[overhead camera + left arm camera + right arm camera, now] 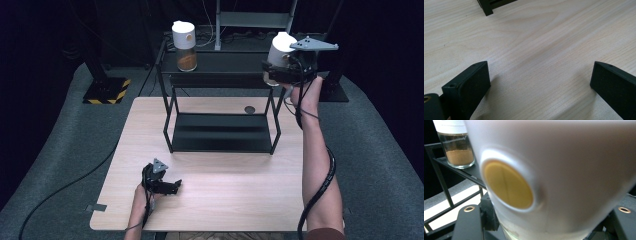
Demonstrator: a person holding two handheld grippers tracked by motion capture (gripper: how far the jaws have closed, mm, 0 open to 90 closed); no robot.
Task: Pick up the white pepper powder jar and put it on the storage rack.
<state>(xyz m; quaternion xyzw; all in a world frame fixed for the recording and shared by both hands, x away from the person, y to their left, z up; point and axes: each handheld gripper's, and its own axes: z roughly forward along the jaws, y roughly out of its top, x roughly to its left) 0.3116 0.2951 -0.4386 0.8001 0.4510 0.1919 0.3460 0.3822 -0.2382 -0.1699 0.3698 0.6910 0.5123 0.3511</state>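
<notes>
No brand, label or writing is legible on any item. Two white-capped jars appear. The first jar point(184, 46) stands upright at the far left of the top shelf of the black rack point(220, 145); through its glass body a brown powder is seen filling the lower part, and its cap bears a round yellowish disc. The second jar point(280, 52) is clamped in the right gripper point(280, 75), held at top-shelf height by the rack's far right end; whether it touches the shelf cannot be told. In the right gripper view this held jar point(564, 170) looms close and blurred between the jaws, its own yellow disc facing the camera, with the first jar point(455, 147) behind at left. One rack stands on one wooden table point(130, 165). One small dark round object point(249, 109) lies on the table behind the rack. The left gripper point(172, 186) rests low at the table's near left, jaws spread wide and empty over bare wood point(536, 50).
</notes>
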